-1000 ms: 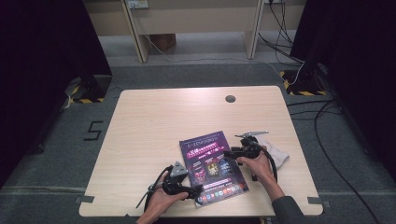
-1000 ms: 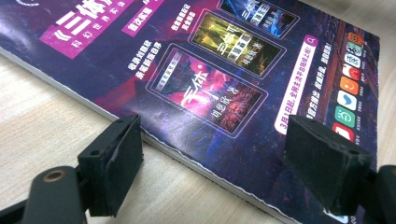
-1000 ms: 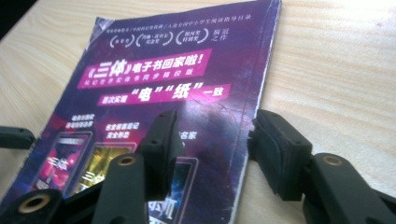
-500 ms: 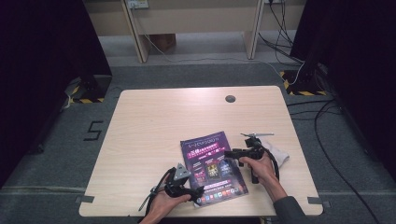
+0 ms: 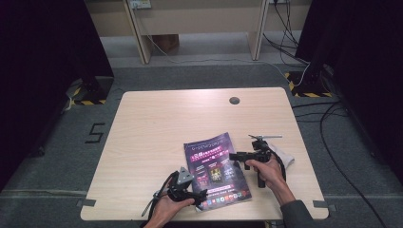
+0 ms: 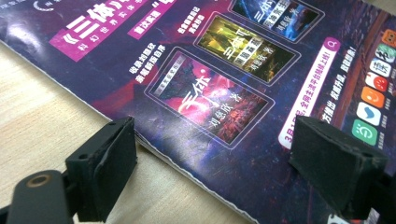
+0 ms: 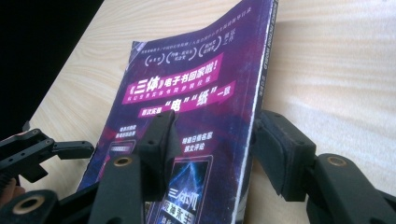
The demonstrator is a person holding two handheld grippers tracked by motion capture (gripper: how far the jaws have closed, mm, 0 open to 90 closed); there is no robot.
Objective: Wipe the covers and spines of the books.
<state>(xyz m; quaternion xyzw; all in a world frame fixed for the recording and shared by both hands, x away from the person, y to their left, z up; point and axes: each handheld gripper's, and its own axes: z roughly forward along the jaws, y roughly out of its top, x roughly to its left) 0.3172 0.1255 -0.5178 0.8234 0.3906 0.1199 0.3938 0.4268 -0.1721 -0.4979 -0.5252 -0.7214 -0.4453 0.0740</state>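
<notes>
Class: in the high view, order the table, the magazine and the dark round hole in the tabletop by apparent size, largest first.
1. table
2. magazine
3. dark round hole

The gaps in size are plain, so nearness to the camera does not upset the order.
</notes>
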